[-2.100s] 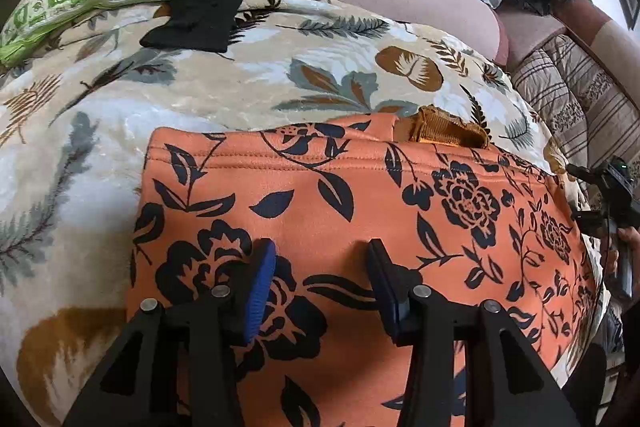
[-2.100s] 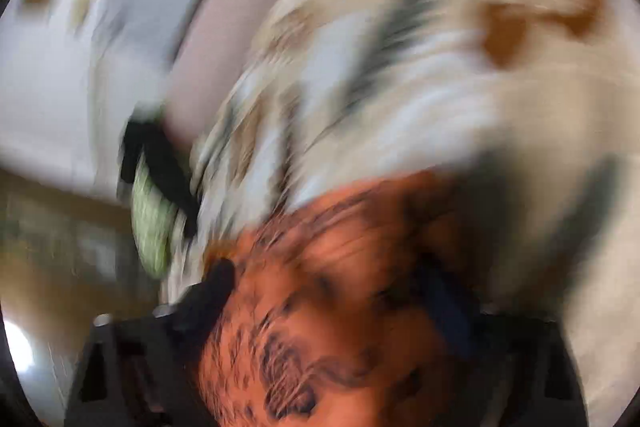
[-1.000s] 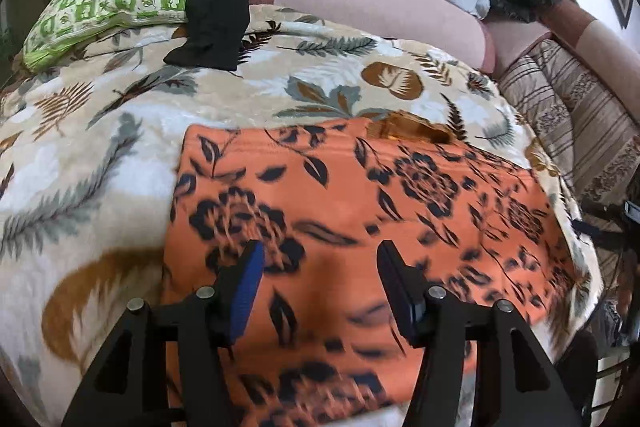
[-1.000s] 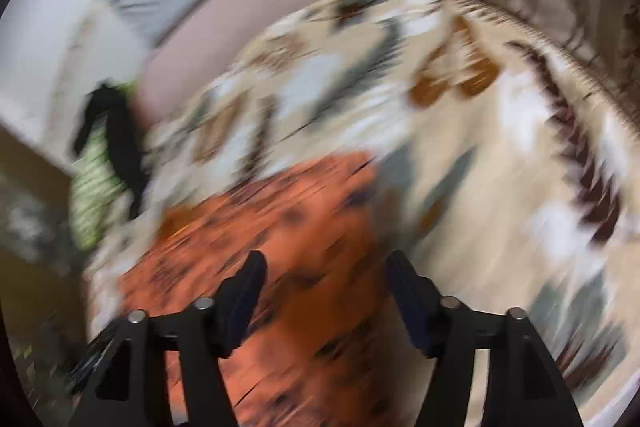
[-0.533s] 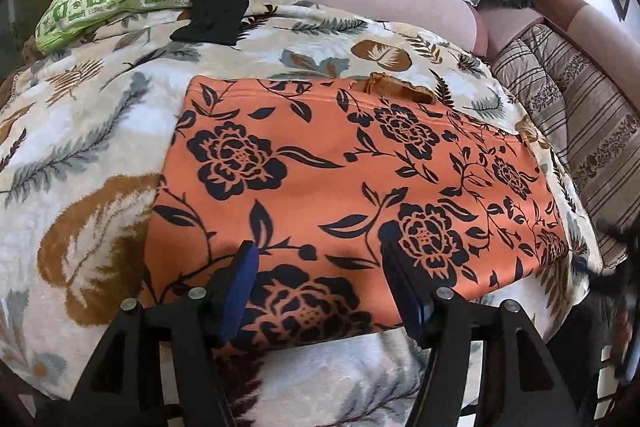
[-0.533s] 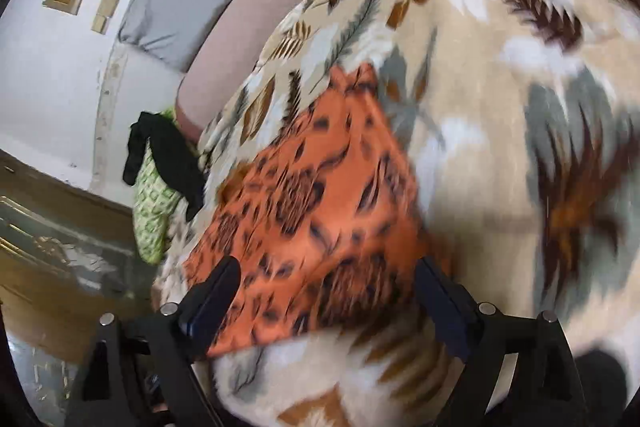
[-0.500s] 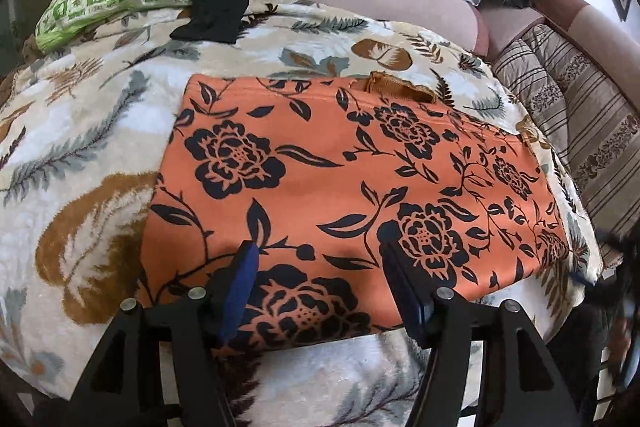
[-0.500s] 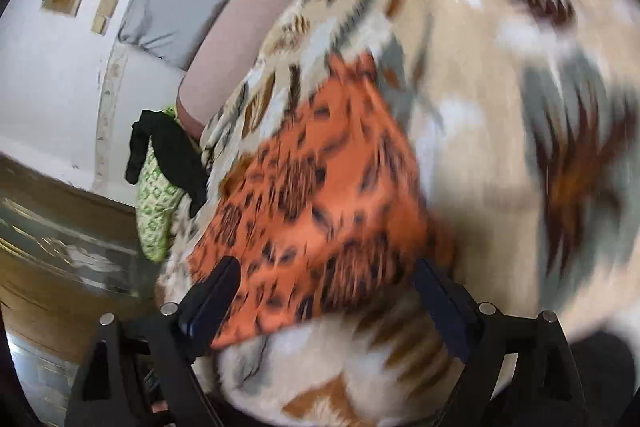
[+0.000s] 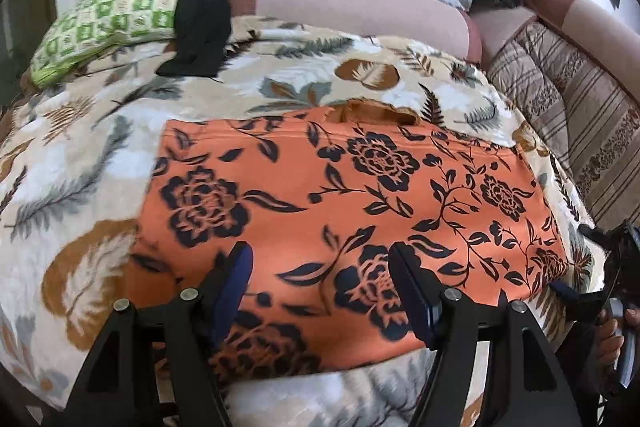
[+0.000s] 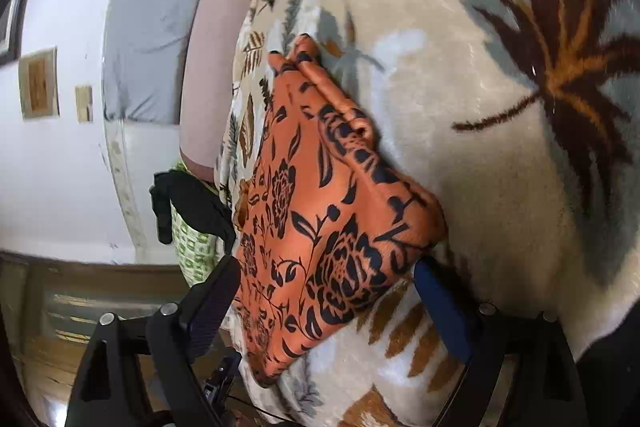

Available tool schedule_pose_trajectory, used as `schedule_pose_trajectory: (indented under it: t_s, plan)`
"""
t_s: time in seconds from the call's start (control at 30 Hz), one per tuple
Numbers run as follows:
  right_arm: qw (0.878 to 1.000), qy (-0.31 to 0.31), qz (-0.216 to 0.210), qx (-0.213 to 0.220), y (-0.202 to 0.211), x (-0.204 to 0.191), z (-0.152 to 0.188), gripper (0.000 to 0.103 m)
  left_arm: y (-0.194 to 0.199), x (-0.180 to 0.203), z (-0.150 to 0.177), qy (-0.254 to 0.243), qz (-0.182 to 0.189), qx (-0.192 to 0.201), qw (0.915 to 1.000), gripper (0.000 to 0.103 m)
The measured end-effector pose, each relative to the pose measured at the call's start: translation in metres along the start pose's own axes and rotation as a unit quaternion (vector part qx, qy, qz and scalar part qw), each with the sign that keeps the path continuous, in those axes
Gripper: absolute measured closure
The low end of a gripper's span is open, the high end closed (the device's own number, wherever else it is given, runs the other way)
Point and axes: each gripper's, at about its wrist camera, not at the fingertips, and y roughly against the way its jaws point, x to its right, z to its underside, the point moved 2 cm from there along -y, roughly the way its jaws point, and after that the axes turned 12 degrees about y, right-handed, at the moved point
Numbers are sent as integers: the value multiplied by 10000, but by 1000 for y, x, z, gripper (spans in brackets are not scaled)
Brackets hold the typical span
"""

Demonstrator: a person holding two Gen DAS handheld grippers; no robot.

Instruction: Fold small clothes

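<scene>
The orange black-flowered folded cloth [image 9: 344,211] lies flat on the leaf-patterned plush blanket [image 9: 80,163]; left tool [image 9: 320,279] and right tool [image 10: 328,291] hover spread, empty.

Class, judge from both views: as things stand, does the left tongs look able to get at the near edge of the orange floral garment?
Probably yes. The left tongs is open just above the orange floral garment, which lies flat on the blanket, with nothing between them.

The left gripper [image 9: 320,279] has pulled back toward the cloth's [image 9: 344,203] near edge; the right gripper [image 10: 328,287] now frames its corner.
</scene>
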Motion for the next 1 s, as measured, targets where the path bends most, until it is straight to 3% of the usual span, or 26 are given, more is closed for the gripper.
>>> schedule_pose_trajectory:
  t_s: [0.2, 0.47, 0.6, 0.67, 0.8, 1.0]
  plan:
    - [9986, 472, 237, 73, 4, -14, -19, 12, -36, 9, -8, 194, -284, -287, 9990, 32]
    - [9949, 848, 509, 180, -3, -22, -31, 12, -46, 22, -17, 188, -368, -346, 9985, 32]
    - [9871, 1399, 715, 310, -4, -42, -38, 12, -53, 30, -23, 156, -390, -252, 9988, 27]
    - [9833, 1562, 917, 183, -10, -41, -38, 12, -69, 30, -20, 142, -554, -450, 9973, 27]
    - [9863, 1425, 830, 81, -16, -31, -39, 12, -75, 34, -17, -42, -736, -423, 9964, 26]
    - [9805, 1758, 874, 116, -17, -41, -41, 12, -68, 35, -24, 128, -685, -398, 9968, 26]
